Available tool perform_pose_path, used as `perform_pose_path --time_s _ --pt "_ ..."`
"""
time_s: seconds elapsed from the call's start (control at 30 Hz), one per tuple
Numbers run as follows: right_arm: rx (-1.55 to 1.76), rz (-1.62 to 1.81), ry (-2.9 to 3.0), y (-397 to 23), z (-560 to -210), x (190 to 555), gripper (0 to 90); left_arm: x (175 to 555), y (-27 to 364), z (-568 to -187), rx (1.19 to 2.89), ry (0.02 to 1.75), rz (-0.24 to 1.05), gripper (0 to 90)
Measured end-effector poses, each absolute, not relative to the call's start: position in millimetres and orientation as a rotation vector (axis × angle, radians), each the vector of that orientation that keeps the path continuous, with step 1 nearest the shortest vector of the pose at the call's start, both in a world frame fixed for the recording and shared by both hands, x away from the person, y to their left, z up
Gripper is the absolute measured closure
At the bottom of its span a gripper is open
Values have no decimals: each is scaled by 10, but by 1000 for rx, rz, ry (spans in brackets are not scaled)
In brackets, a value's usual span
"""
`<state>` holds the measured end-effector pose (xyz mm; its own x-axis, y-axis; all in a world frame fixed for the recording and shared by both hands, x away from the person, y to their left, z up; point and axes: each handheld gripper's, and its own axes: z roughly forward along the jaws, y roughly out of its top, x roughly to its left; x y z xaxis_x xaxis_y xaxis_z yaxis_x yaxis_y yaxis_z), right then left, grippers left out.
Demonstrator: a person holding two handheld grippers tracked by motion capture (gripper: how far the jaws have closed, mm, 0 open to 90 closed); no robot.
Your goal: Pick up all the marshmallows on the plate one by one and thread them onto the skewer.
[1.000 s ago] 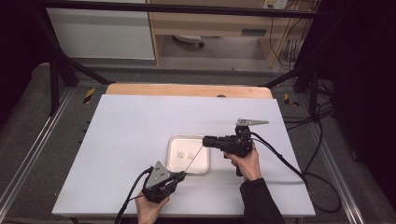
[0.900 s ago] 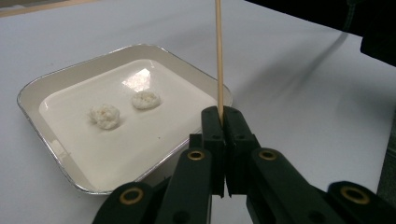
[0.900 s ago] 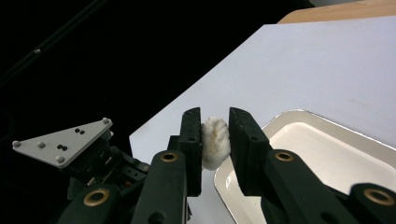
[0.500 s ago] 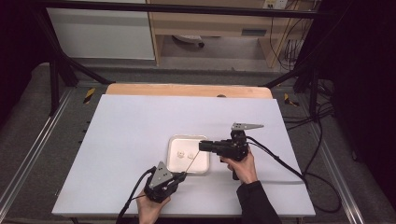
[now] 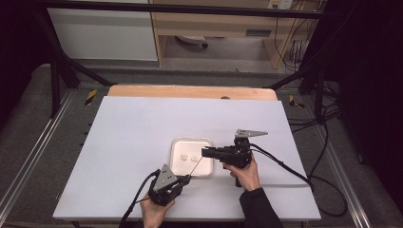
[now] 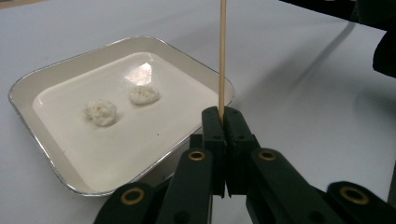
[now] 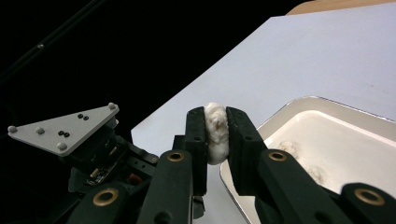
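My left gripper (image 6: 223, 116) is shut on the bottom end of a thin wooden skewer (image 6: 222, 56), which points up and away over the tray's near corner. Two white doughy lumps (image 6: 100, 112) (image 6: 144, 94) lie in a shallow foil tray (image 6: 28, 88). My right gripper (image 7: 215, 116) is shut on a third white lump (image 7: 215, 135), squeezed between its pads. From above, the right gripper (image 5: 205, 152) hovers over the tray's (image 5: 177, 142) right edge, right at the skewer's (image 5: 196, 167) tip. The left gripper (image 5: 187, 178) sits just in front of the tray.
The tray rests near the middle of a white table top (image 5: 133, 128) with a wooden strip (image 5: 190, 91) along its far edge. Cables trail from both grippers to the near and right sides. Dark frame bars stand around the table.
My right gripper has shifted slightly left and nearer, bringing its lump close to the skewer's tip. The left gripper and skewer have stayed put.
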<state>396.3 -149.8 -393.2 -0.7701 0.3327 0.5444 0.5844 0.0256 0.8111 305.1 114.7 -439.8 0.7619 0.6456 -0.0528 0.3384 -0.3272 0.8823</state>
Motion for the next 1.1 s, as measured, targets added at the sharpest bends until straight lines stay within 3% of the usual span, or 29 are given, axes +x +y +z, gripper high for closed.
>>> perform_pose_path --time_s 0.87,1.1 --pt "-947 -1835 -2165 -1457 -3996 3878 808 3082 1083 -4406 1927 762 337 887" --pt "-914 -1728 -2180 -1318 -4190 3841 795 3115 1044 -4327 1922 774 349 886"
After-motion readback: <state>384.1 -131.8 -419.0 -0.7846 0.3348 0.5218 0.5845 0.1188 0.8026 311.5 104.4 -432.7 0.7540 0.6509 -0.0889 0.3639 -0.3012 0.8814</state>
